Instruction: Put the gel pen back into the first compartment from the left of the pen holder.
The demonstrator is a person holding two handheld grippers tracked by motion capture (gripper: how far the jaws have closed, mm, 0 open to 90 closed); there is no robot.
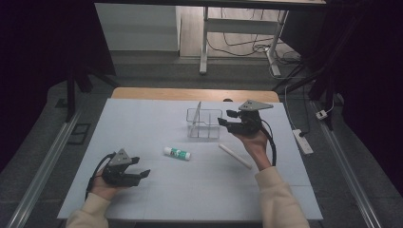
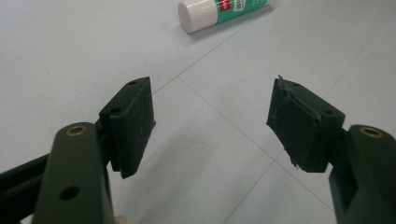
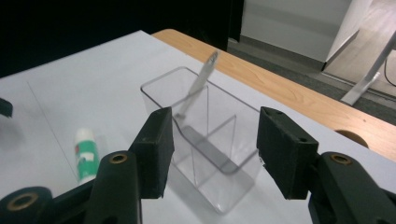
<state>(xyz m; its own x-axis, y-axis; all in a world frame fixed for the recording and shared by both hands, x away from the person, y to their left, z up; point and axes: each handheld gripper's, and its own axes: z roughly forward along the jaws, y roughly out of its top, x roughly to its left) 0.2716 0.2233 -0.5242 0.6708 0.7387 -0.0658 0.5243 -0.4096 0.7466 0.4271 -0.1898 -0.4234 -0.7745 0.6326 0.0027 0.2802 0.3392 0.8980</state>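
Writing: the glue stick (image 2: 223, 12) carries a green label with a red patch and white print; the letters are too blurred and cropped to read
Glue stick look: white tube with a white cap and a green band round the middle (image 1: 177, 153); it lies flat on the white table (image 1: 142, 123)
Glue stick axis: in the high view its long axis runs left to right, tilted slightly toward the near right
Glue stick place: mid-table, between the two grippers and in front of the clear box (image 1: 204, 123); apart from both
Clear box: a transparent divided container (image 3: 205, 140); a thin flat metal strip (image 3: 198, 84) leans in one compartment, its top above the rim
White stick: a slim white rod (image 1: 235, 156) lies diagonally, just beside the right hand
Left gripper (image 1: 138, 169): jaws wide apart, nothing between them; held low over the near left of the table
Right gripper (image 1: 227, 117): jaws apart, empty; just beside the clear box, pointing at it
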